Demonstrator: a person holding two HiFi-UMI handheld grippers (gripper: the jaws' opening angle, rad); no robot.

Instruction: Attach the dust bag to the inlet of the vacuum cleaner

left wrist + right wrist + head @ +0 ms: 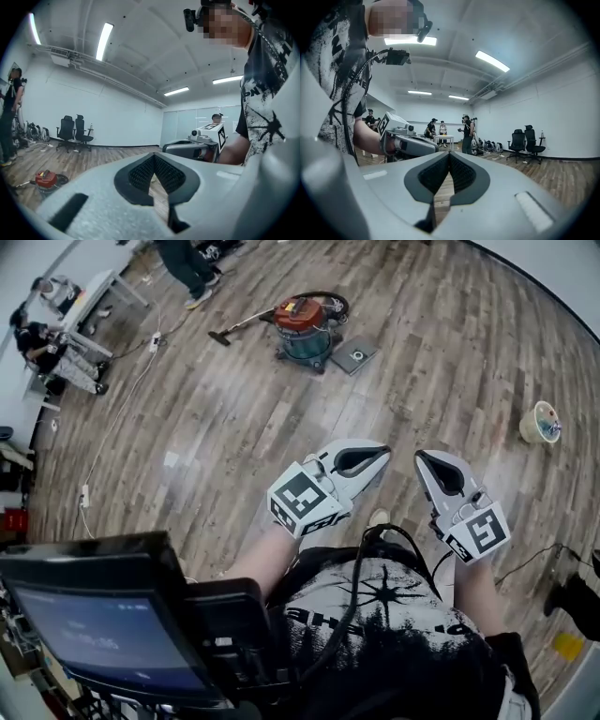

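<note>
**A:** Wooden floor, head view — vacuum cleaner (305, 324) well apart from both grippers; I can't pick out any dust bag.

**B:** Left gripper (153, 157) view: jaws shut, empty. Right gripper (449, 154) view: likewise — grabbing the wrong part seems the risk.

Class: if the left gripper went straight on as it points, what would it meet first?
Probably nothing near: the left gripper points over wooden floor toward the far wall; the vacuum cleaner lies left of that line. Depth unclear.
</note>
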